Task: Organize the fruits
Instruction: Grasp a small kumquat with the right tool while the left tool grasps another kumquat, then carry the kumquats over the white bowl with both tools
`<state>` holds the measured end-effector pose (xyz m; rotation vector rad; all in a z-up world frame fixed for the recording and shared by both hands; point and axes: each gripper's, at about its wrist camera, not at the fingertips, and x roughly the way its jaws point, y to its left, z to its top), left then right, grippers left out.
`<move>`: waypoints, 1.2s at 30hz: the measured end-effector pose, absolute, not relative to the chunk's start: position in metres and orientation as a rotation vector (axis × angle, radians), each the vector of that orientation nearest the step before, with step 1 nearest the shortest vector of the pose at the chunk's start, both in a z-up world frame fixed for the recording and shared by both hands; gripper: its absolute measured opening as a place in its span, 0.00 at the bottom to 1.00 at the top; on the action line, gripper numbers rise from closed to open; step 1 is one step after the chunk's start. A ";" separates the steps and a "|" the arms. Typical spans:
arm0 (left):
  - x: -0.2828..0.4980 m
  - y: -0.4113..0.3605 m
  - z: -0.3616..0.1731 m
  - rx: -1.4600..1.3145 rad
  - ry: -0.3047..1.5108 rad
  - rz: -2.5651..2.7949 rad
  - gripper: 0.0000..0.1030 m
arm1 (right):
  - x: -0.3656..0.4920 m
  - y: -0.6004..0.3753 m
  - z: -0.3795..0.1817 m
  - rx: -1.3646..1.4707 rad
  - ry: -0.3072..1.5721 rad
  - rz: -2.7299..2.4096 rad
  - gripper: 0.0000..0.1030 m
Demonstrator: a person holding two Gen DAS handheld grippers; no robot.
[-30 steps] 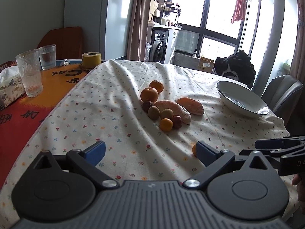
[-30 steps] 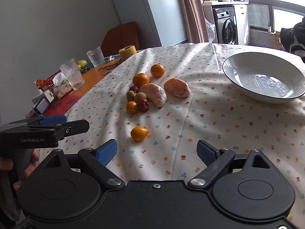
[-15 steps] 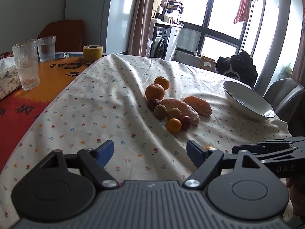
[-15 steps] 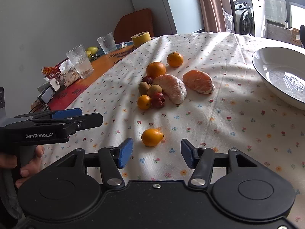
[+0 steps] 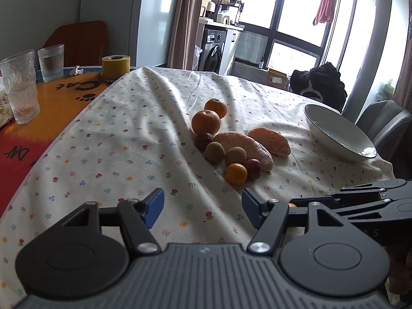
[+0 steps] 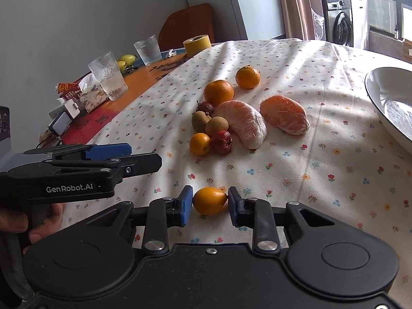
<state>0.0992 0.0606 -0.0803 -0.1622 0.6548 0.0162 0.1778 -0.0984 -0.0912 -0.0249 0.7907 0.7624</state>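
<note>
Tablecloth [image 6: 322, 159] — kumquat [image 6: 209, 200] between right jaws

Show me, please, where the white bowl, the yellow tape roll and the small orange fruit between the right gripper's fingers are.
white bowl [image 5: 334, 134]: left wrist view, on its outer wall.
yellow tape roll [image 5: 116, 65]: left wrist view, on its side face.
small orange fruit [image 6: 209, 200]: right wrist view, on the middle of its skin.
</note>
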 end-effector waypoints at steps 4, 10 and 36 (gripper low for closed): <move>0.108 0.056 -0.082 -0.155 0.662 0.008 0.59 | 0.180 -0.105 -0.089 -0.010 0.774 0.754 0.27; 0.123 0.046 -0.084 -0.133 0.669 -0.012 0.56 | 0.182 -0.117 -0.085 0.020 0.750 0.722 0.27; 0.153 0.024 -0.084 -0.079 0.678 -0.012 0.21 | 0.182 -0.193 -0.083 0.226 0.642 0.535 0.27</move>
